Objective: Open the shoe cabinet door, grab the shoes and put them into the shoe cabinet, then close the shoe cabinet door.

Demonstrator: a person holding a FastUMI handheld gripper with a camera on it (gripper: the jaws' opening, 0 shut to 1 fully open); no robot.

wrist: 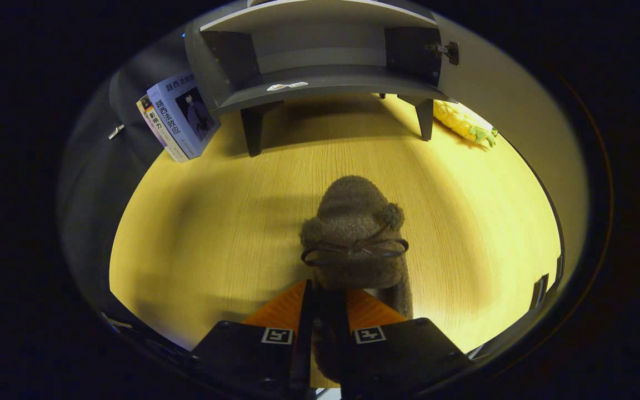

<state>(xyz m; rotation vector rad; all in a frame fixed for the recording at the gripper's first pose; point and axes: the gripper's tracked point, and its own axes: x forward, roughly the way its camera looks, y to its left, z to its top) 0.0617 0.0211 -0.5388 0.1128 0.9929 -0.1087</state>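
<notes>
The fingers point(324, 311) are clamped on the furry shoe's point(353, 233) heel. It points toward the open cabinet point(320, 83) across the worktop point(214, 222), likely ready to go in.

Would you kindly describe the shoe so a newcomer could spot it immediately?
Start at the grey shoe cabinet standing open at the far side of the wooden table. Come toward the gripper: the shoe is held in its jaws. It alone is brown and fuzzy, with two pom-poms and a thin bow.
</notes>
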